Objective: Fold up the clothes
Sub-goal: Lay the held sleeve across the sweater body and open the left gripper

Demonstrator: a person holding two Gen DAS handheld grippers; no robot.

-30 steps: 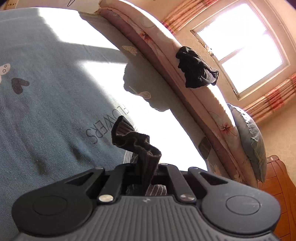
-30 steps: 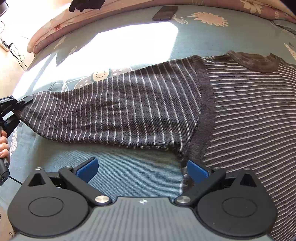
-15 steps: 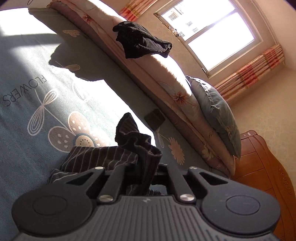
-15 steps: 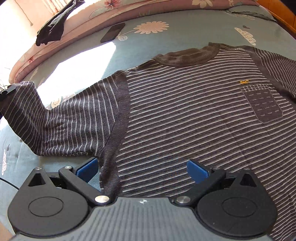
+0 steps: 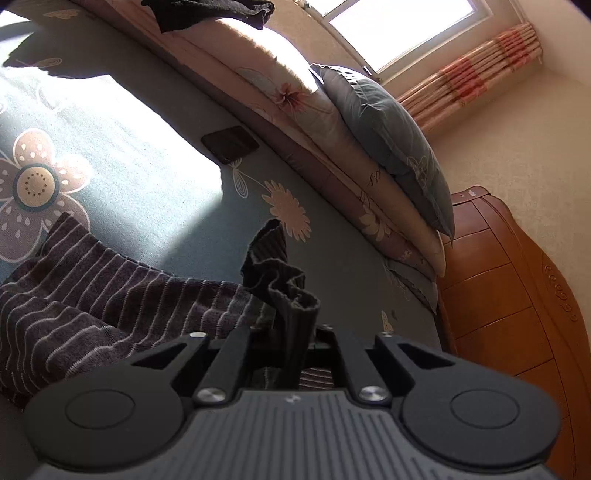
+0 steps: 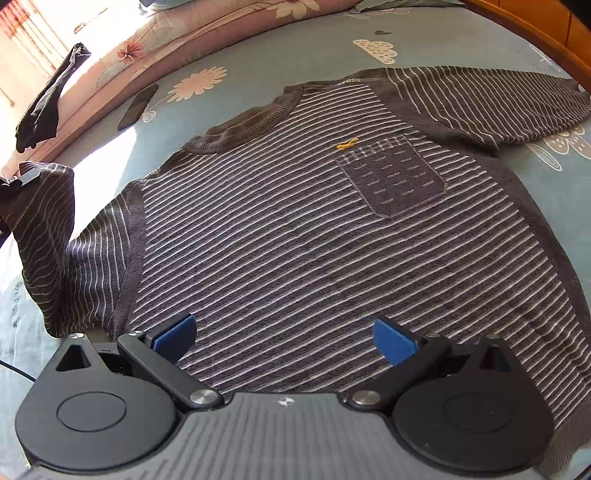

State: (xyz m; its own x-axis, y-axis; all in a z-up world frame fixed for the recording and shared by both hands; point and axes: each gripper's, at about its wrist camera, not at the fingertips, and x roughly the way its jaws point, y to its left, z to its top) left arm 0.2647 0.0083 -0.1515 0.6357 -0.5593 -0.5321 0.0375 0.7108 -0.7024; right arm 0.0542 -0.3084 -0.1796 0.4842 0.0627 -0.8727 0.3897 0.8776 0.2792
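left gripper clamped tight on sleeve cuff of striped sweater, sleeve lifted off bed. right gripper jaws wide apart, empty, over sweater's lower front.

Ahead of my left gripper a dark phone lies on the flowered sheet, beside a rolled quilt. A grey pillow rests on it, black cloth drapes further left, and a wooden headboard stands right.
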